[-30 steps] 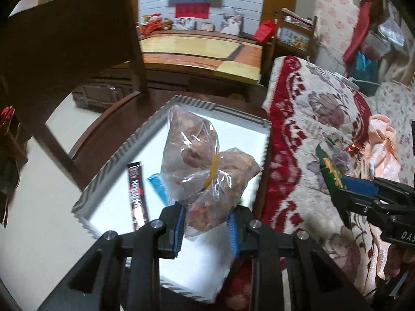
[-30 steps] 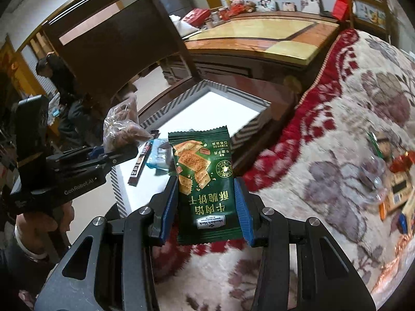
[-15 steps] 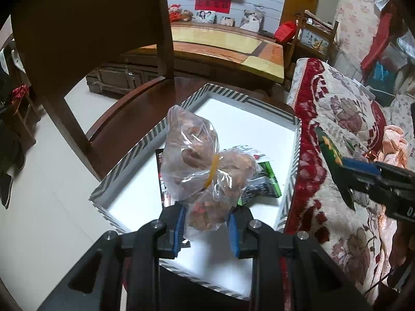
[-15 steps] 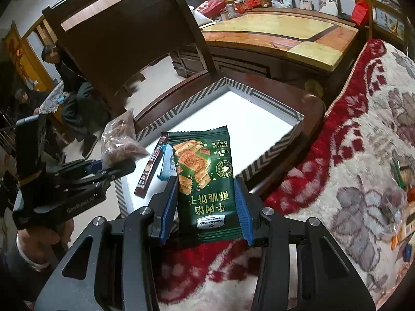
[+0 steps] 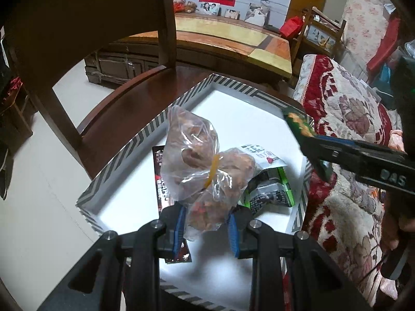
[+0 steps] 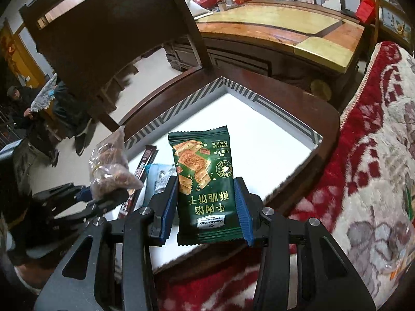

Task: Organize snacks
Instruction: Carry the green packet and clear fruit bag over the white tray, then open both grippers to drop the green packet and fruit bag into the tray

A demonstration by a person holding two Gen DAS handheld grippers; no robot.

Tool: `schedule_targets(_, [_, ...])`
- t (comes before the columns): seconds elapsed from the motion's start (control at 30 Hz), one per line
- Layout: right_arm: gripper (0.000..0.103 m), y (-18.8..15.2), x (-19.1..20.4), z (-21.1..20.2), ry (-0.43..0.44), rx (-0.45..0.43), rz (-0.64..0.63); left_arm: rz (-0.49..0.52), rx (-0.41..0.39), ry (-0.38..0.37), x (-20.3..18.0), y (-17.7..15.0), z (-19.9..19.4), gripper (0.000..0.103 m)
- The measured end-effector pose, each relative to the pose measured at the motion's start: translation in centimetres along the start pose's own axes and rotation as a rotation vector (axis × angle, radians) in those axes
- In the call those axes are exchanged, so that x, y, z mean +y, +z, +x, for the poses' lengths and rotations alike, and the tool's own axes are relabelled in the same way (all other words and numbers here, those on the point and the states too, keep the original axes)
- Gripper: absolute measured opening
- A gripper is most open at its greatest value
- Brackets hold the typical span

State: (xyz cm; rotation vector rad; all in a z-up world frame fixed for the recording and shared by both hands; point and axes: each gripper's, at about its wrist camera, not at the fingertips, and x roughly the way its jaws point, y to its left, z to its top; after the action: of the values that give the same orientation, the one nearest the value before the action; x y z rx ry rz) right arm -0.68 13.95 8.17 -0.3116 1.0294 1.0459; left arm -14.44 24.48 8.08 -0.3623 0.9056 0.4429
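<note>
My left gripper (image 5: 206,229) is shut on a clear plastic bag of brown snacks (image 5: 199,165) tied with a yellow band, held above a white box with a grey striped rim (image 5: 145,132). In the box lie a dark red snack bar (image 5: 159,178) and a green-and-white packet (image 5: 269,189). My right gripper (image 6: 206,213) is shut on a green cracker packet (image 6: 205,181), held over the box's near edge (image 6: 293,178). The left gripper and its bag (image 6: 111,171) show at the left of the right wrist view. The right gripper with its packet (image 5: 301,127) reaches in from the right of the left wrist view.
The box rests on a dark wooden chair seat (image 5: 135,103) whose back (image 6: 109,31) rises behind it. A red and cream floral blanket (image 6: 376,155) covers the surface to the right. A low wooden table (image 5: 228,39) stands beyond. A seated person (image 6: 28,108) is at far left.
Both grippers have moved in over the white box, the right one more, coming from above the blanket to the box's edge. The green-and-white packet in the box has come into view.
</note>
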Motion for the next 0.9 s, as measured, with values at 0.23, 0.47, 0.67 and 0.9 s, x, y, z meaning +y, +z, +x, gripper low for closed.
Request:
schedule_targets(0.23, [0.041,1.4,-1.1,4.1,-0.049,0.06,0.017,0.002,0.023,0.004,-0.3,0.2,1.2,0.03])
schedule_targets(0.47, [0.043,0.9,-1.5,6.5,-0.051,0.108,0.03,-0.045,0.06,0.03,0.2,0.1,2.4,0.04])
schedule_targets(0.67, [0.049,0.6,-1.9,4.0,-0.046,0.052,0.067,-0.071,0.026,0.054,0.8,0.0,1.1,0.069])
schedule_targets(0.9, [0.05,-1.6,-0.8,-0.9,0.005,-0.038,0.092,-0.067,-0.026,0.096,0.5,0.1,-1.2,0.079])
